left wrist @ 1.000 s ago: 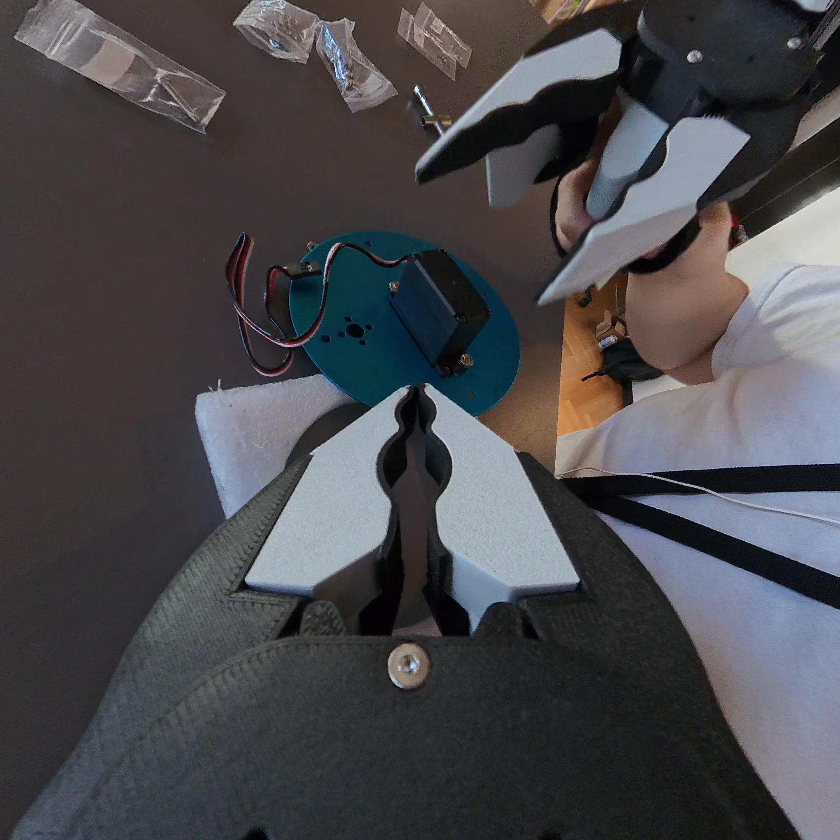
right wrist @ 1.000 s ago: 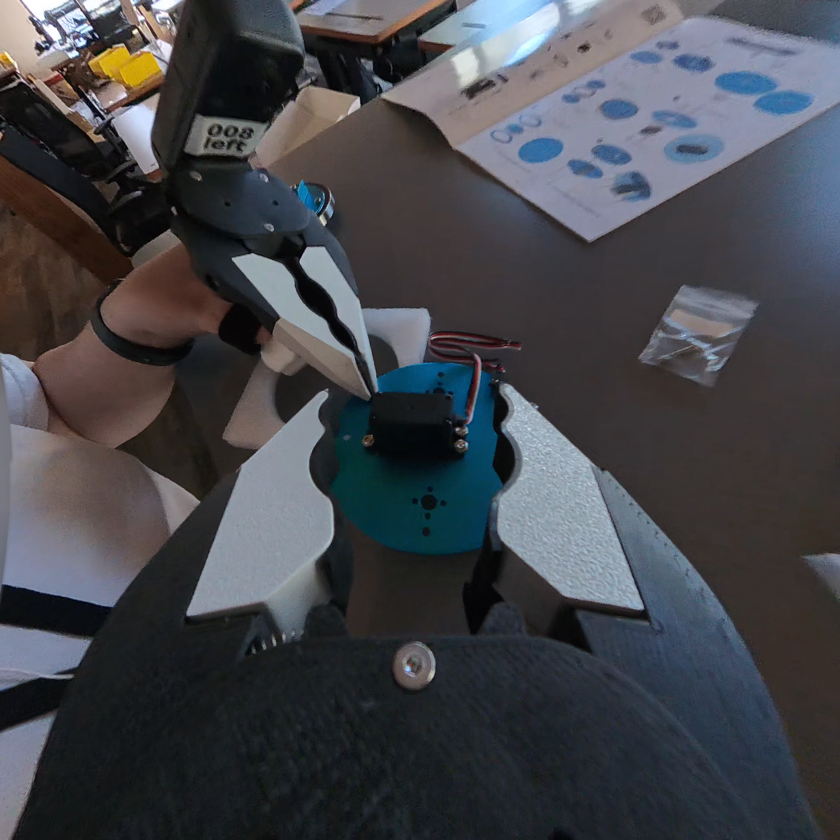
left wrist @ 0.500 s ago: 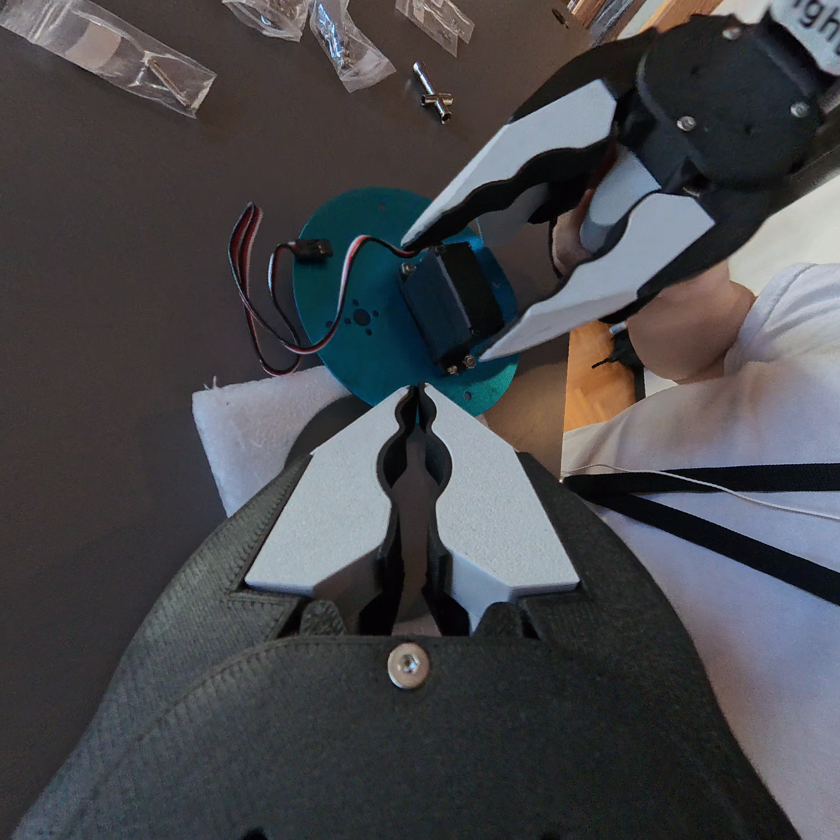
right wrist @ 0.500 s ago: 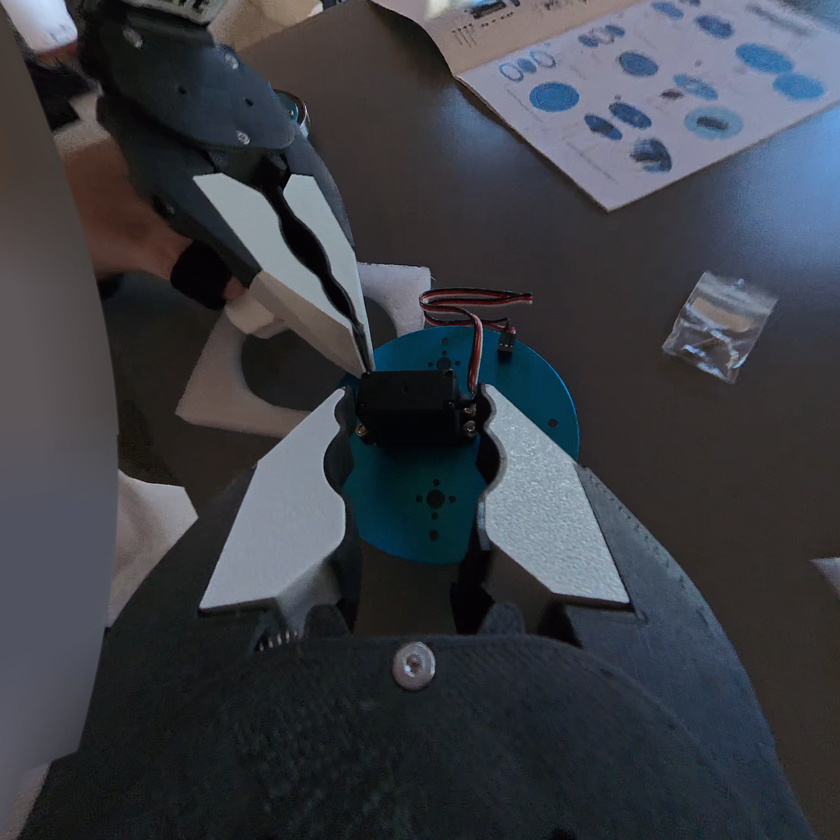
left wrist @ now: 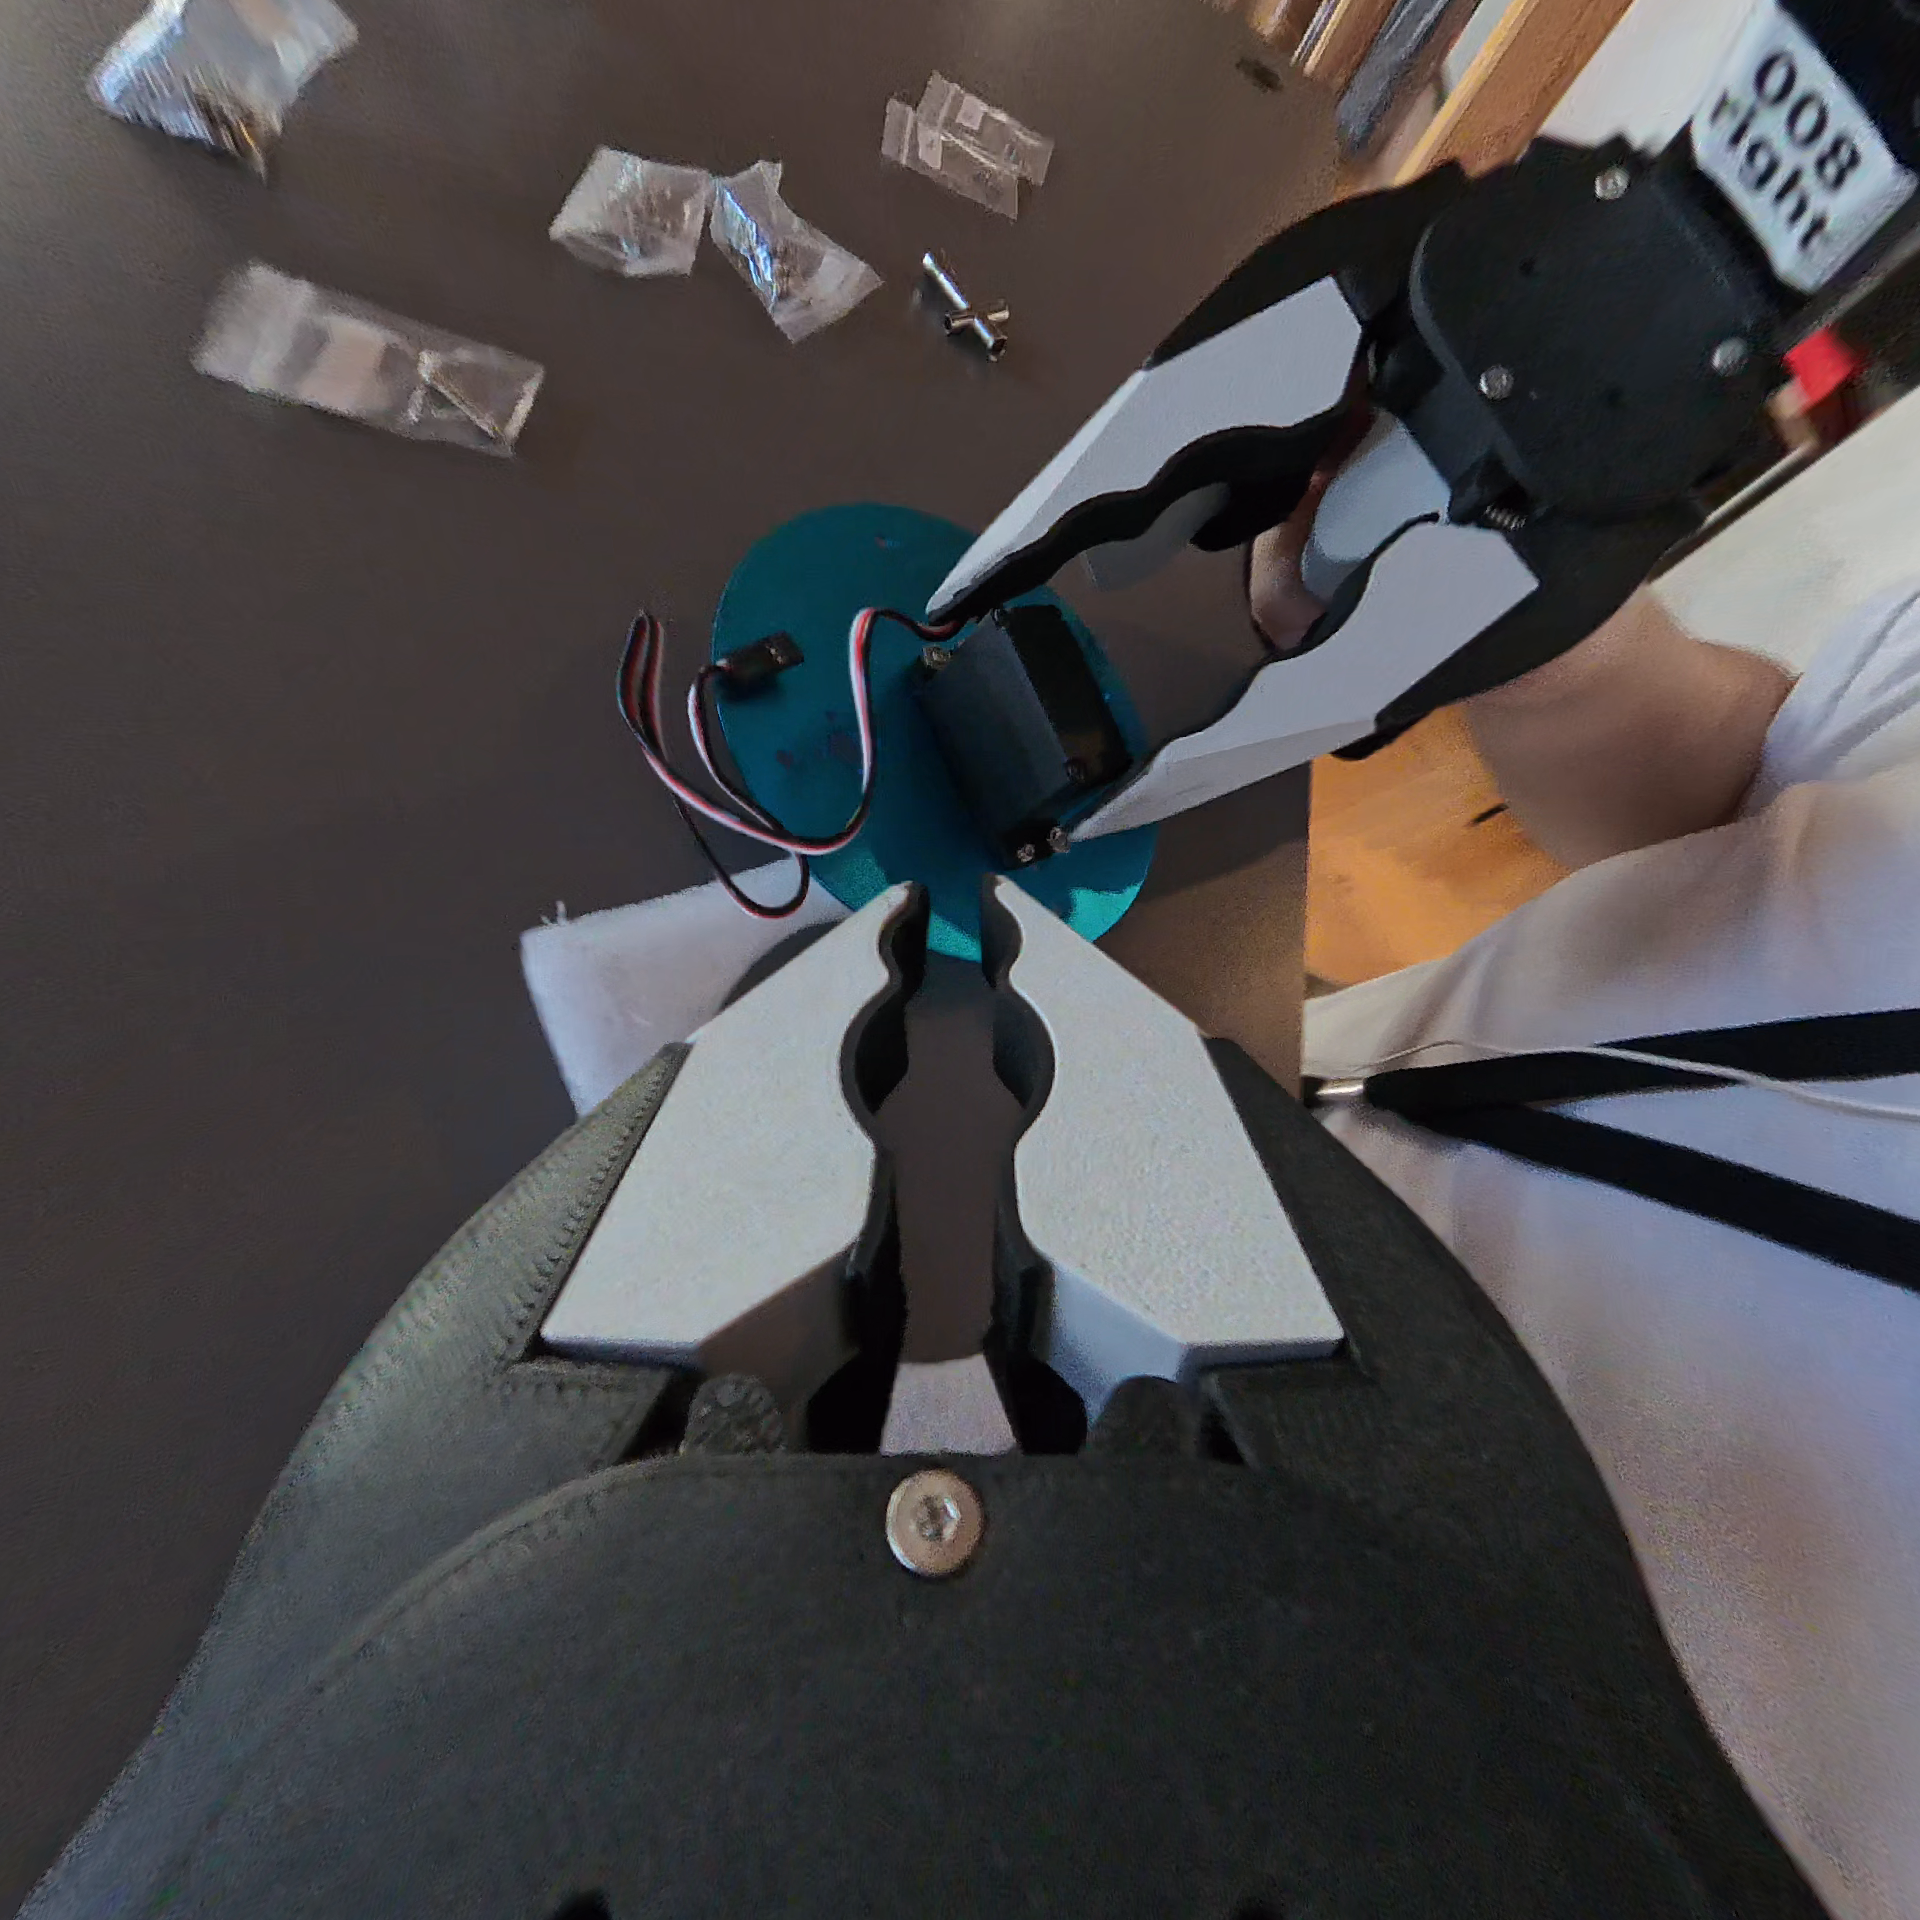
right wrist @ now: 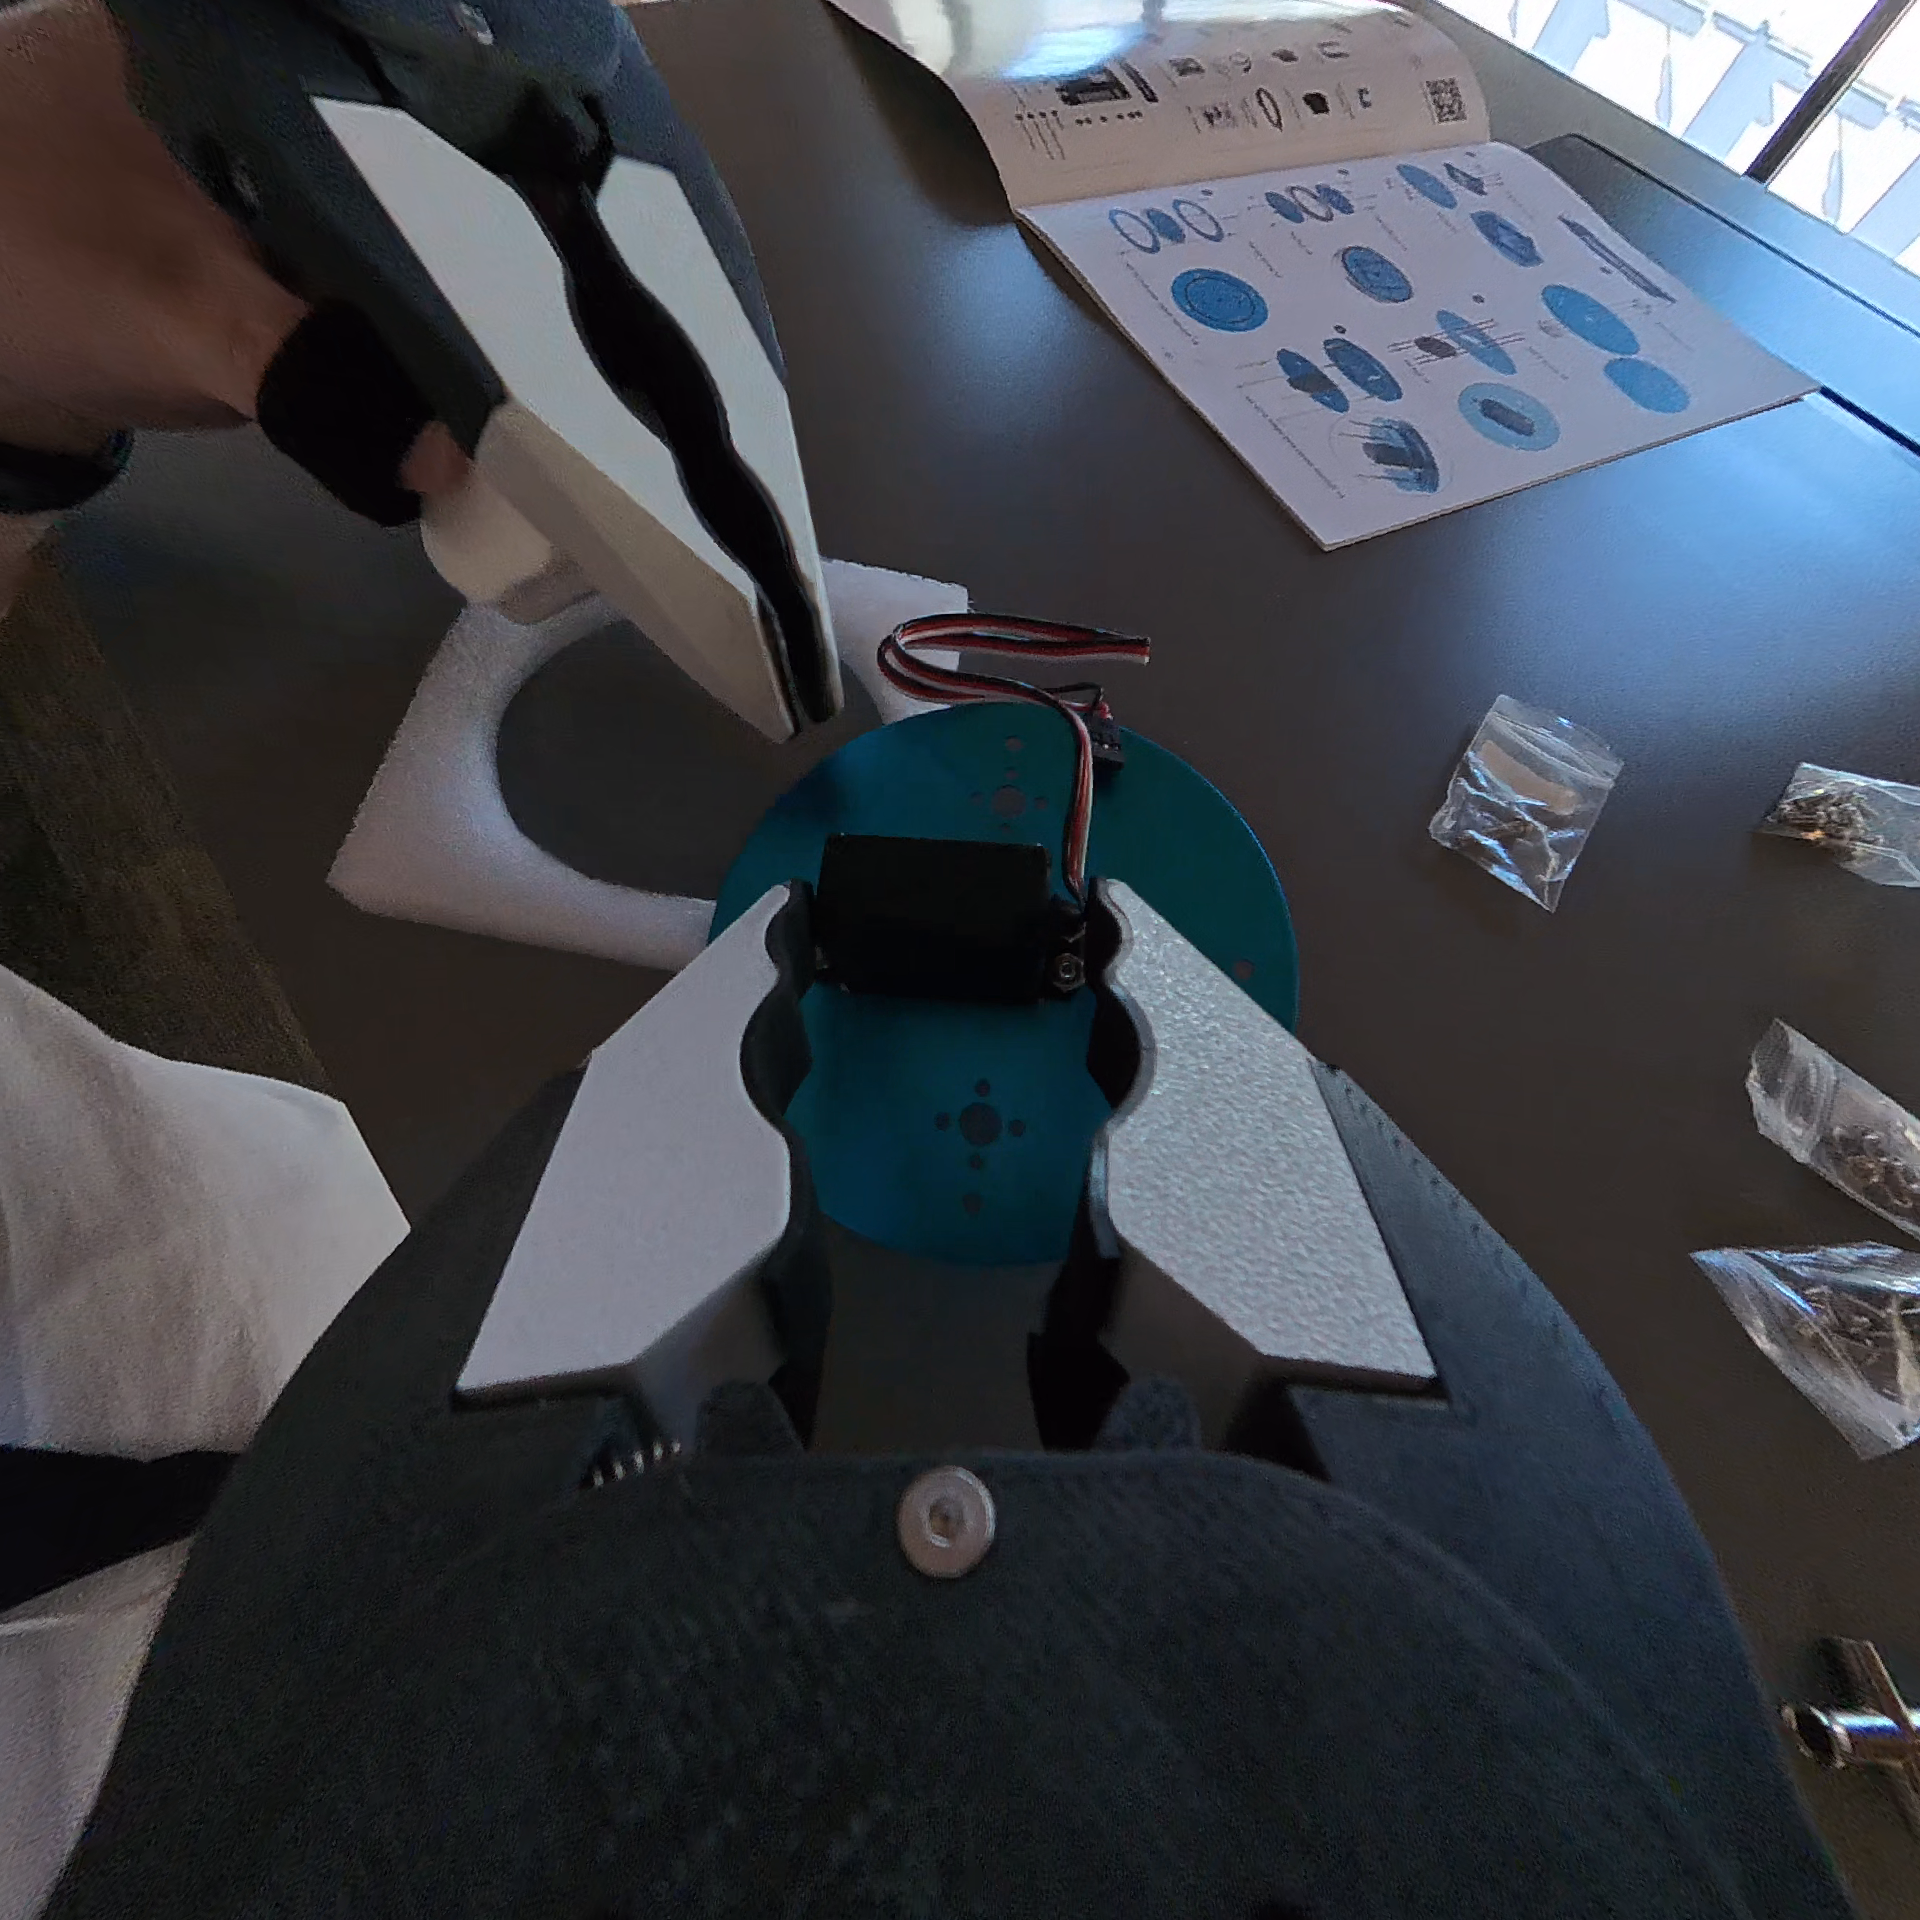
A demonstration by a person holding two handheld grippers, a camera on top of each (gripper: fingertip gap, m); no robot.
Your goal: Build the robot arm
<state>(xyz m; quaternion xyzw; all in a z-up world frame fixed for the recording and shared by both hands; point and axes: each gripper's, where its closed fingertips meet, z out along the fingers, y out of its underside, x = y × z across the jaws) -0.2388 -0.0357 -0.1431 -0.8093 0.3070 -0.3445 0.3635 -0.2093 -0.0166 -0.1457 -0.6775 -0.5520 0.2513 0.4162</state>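
While the blue disc (right wrist: 1195,831) is lying flat on the dark table (right wrist: 1351,644), the right gripper (right wrist: 940,904) is straddling the black servo (right wrist: 935,914) that is sitting upright on that disc. Its two fingers are standing wide apart, one at each short end of the servo; the tips are sitting against or just beside the mounting tabs, and whether they are actually pressing cannot be told.

The left gripper (left wrist: 951,894) is hovering at the disc's near edge, its fingers parted only by a narrow gap and gripping nothing. In the right wrist view that gap is looking almost closed, with the tips poised just beyond the disc's far-left rim, over the white foam piece (right wrist: 457,831) that is lying beside the disc.

The servo's red, white and black cable (right wrist: 997,655) is looping off the disc's far side, its black plug (right wrist: 1103,740) resting at the rim.

To the right of the disc, several clear bags of small hardware (right wrist: 1522,795) are lying well apart from it, and a small metal cross-shaped tool (left wrist: 966,307) is lying near them. Beyond the disc, an open booklet (right wrist: 1403,312) printed with blue diagrams is lying flat.
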